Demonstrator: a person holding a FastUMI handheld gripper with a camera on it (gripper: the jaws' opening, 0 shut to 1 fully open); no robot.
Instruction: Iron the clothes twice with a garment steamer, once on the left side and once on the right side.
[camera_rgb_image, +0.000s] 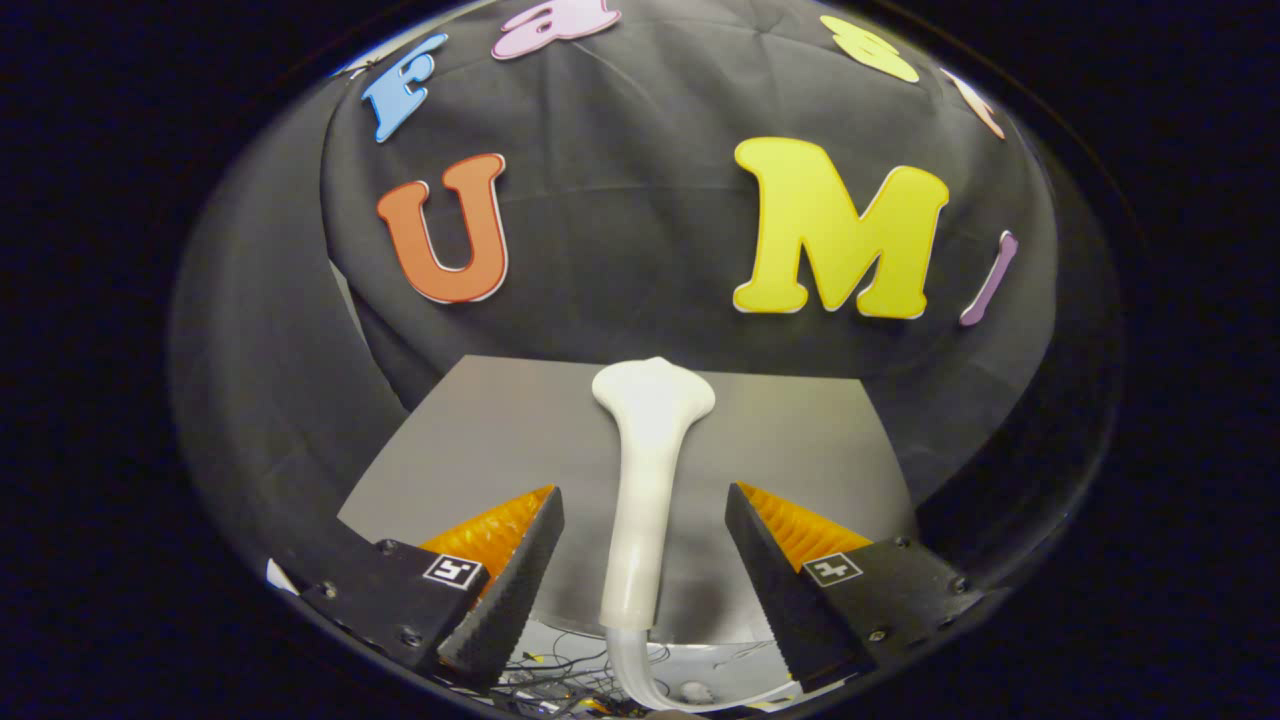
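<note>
White plastic, the garment steamer (648, 470) lies on the grey surface (480, 440), its flared head toward the far edge, its handle running back between the fingers to a clear hose (630, 665) at the near edge. The gripper (645, 590) stands wide, neither finger touching the handle. To take it well, I would centre the handle between the pads, close low on the straight part, and grip squarely so the head does not twist when lifted.
</note>
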